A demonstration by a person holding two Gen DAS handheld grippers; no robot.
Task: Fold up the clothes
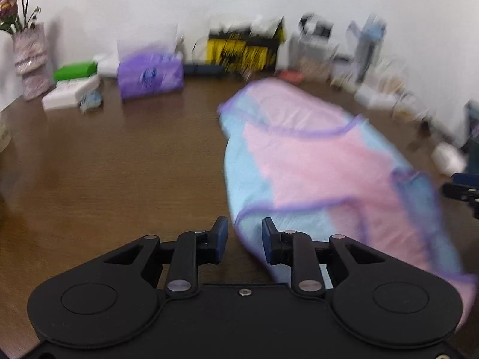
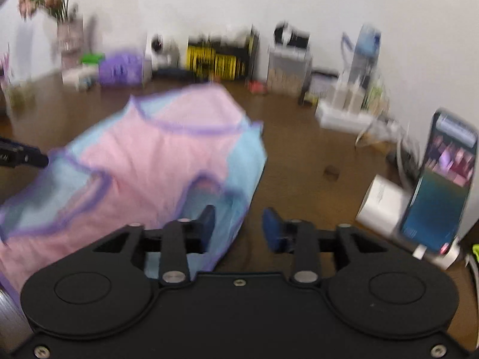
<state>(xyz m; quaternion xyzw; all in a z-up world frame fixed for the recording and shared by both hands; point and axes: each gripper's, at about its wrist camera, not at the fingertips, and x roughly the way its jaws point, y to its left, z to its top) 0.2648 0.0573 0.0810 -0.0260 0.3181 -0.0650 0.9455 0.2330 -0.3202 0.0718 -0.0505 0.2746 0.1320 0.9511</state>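
Note:
A pink and light-blue garment (image 1: pixel 317 161) with purple trim is spread on the brown table (image 1: pixel 119 164), blurred by motion. My left gripper (image 1: pixel 245 239) is at its near left corner. A blue fold of the cloth reaches into the gap beside the right pad (image 1: pixel 269 240), and bare table shows by the left pad, so the jaws stand open. In the right wrist view the garment (image 2: pixel 155 161) lies to the left. My right gripper (image 2: pixel 241 229) is open at its near right edge, with cloth by the left finger (image 2: pixel 209 227) and nothing pressed.
Along the back wall stand a vase of flowers (image 1: pixel 30 59), a green box (image 1: pixel 74 70), a purple tissue pack (image 1: pixel 149 74) and a yellow-black box (image 1: pixel 242 48). On the right are a phone on a stand (image 2: pixel 443 185) and a white box (image 2: pixel 383 203).

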